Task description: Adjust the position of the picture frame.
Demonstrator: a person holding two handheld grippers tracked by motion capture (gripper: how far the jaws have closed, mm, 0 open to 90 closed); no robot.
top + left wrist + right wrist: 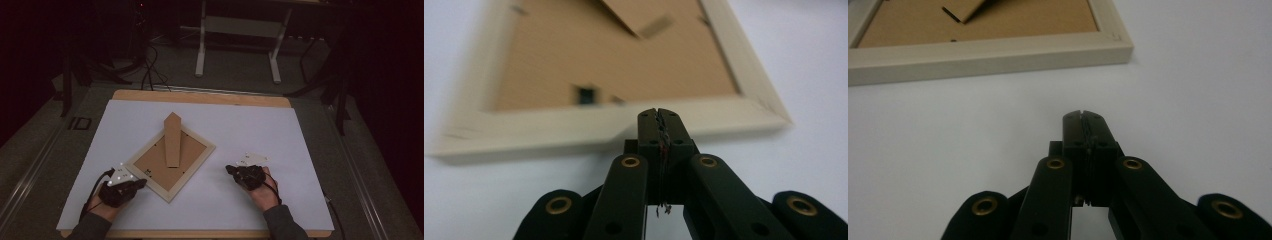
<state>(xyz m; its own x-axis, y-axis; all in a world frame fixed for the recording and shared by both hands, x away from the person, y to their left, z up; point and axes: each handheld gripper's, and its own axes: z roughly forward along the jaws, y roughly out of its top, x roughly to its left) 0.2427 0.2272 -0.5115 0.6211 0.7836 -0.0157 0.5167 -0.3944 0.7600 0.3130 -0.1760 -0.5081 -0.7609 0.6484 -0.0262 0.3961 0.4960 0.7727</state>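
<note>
Well, white sheet [250, 130] on wood table [200, 96], dark room; both grippers' fingers closed, empty, nr frame [170, 160].

No words, numbers or signs can be read anywhere. The white dots on the left gripper [144, 183] are too small and blurred to be made out as letters.
</note>
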